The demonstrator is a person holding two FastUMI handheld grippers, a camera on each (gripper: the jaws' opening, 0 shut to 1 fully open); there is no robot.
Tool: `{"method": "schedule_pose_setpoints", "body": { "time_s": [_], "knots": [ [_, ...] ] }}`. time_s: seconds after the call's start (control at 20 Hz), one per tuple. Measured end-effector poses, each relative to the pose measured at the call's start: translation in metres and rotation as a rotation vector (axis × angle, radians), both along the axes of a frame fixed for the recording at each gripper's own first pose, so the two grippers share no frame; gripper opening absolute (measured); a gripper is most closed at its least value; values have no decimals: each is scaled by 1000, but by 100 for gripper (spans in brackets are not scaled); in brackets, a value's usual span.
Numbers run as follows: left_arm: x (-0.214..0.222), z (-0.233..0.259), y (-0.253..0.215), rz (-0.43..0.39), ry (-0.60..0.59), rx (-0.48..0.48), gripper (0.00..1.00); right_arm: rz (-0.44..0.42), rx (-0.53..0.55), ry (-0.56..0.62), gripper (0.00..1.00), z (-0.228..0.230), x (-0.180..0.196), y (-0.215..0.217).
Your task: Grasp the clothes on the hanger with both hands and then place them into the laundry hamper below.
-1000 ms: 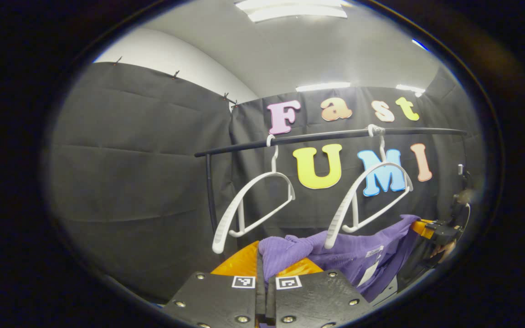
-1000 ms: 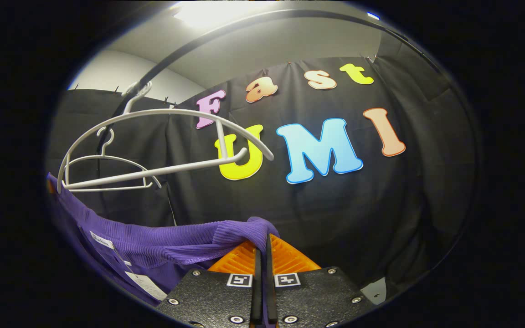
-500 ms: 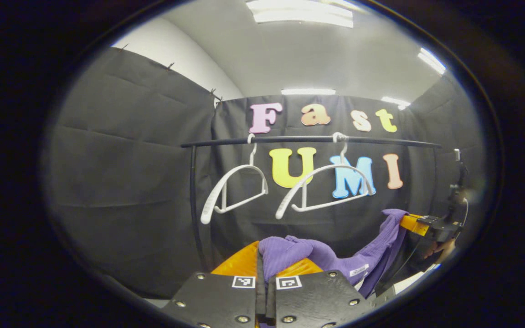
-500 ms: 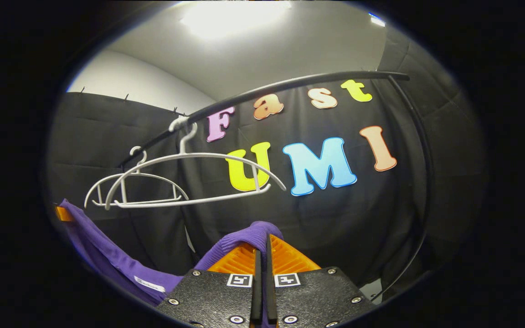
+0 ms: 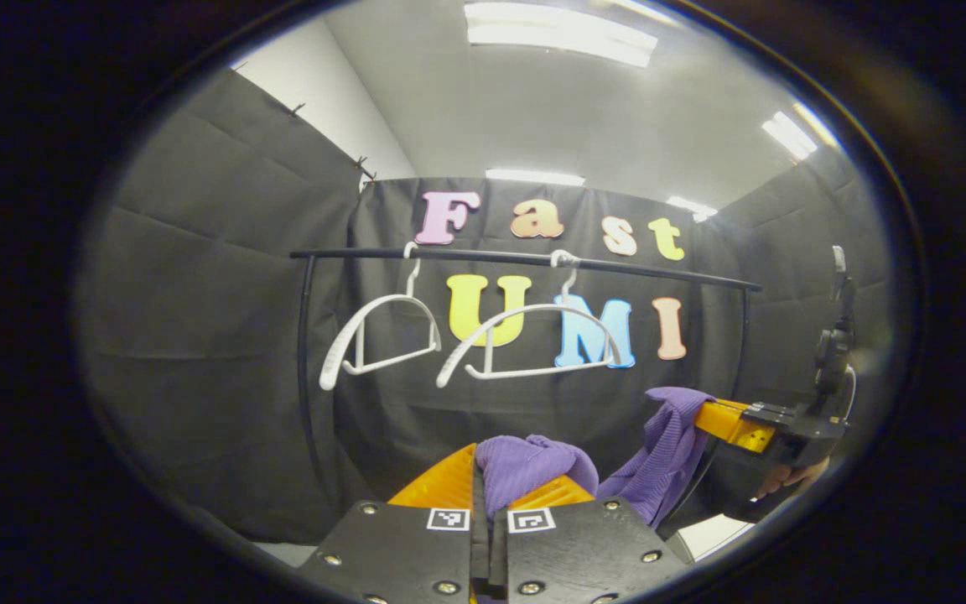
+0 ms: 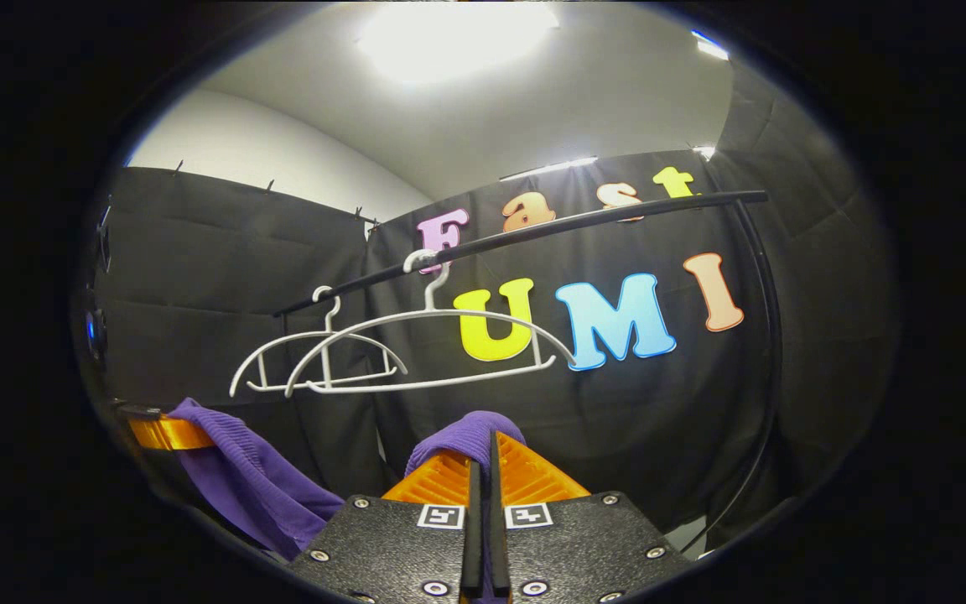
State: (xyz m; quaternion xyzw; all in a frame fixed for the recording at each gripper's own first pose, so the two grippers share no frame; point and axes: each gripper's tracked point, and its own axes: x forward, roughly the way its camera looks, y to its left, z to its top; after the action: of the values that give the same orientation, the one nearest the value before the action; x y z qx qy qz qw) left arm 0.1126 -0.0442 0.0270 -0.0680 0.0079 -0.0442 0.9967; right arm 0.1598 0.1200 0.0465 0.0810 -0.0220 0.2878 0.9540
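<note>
Both hangers look smaller and farther off than half a second ago, and the rail has dropped toward the middle of each view; we have drawn back from the rack with the garment.

Left gripper view: our left gripper [image 5: 487, 478] has its fingers pressed together on a bunched fold of the purple garment [image 5: 533, 466], which mounds over the fingertips. From there the cloth runs right and climbs to the right gripper [image 5: 705, 413], farther off at the right edge, whose fingers are pinched on another part of it. A hand [image 5: 785, 478] shows under that gripper's body. Behind, two white hangers, the left hanger [image 5: 378, 323] and the right hanger [image 5: 529, 331], hang bare on the black rail [image 5: 525, 258], well apart from the garment.

Right gripper view: our right gripper [image 6: 483, 449] is clamped tight, a purple fold [image 6: 466, 432] caught between the fingers. At the lower left the left gripper [image 6: 185, 429] grips the garment's other end, and the cloth [image 6: 257, 486] sags between the two. Both hangers [image 6: 428, 352] overlap on the slanting rail [image 6: 550, 231], empty. We see no hamper.
</note>
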Motion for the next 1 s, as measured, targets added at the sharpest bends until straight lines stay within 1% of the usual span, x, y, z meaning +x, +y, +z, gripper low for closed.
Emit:
{"method": "schedule_pose_setpoints", "body": {
  "time_s": [0.15, 0.4, 0.55, 0.6, 0.65, 0.75, 1.0],
  "knots": [
    [-4, -16, -21, -39, 12, -10, 1, 32, -10, 3, 4, -11, -21, 10],
    [-8, -59, -52, -105, 66, 25, 1, 59, -67, 70, 4, -60, -43, 17],
    [-16, -85, -56, -116, 105, 37, 1, 51, -96, 124, 4, -90, -53, 12],
    [-18, -94, -57, -117, 119, 43, 6, 50, -100, 144, 4, -100, -59, 12],
    [-21, -104, -58, -119, 134, 43, 1, 46, -110, 158, 4, -109, -61, 11],
    [-27, -125, -63, -127, 169, 33, 1, 42, -139, 190, 3, -129, -66, 9],
    [-22, -178, -69, -119, 280, 13, 1, 41, -218, 280, 4, -185, -70, 13]
  ]
}}
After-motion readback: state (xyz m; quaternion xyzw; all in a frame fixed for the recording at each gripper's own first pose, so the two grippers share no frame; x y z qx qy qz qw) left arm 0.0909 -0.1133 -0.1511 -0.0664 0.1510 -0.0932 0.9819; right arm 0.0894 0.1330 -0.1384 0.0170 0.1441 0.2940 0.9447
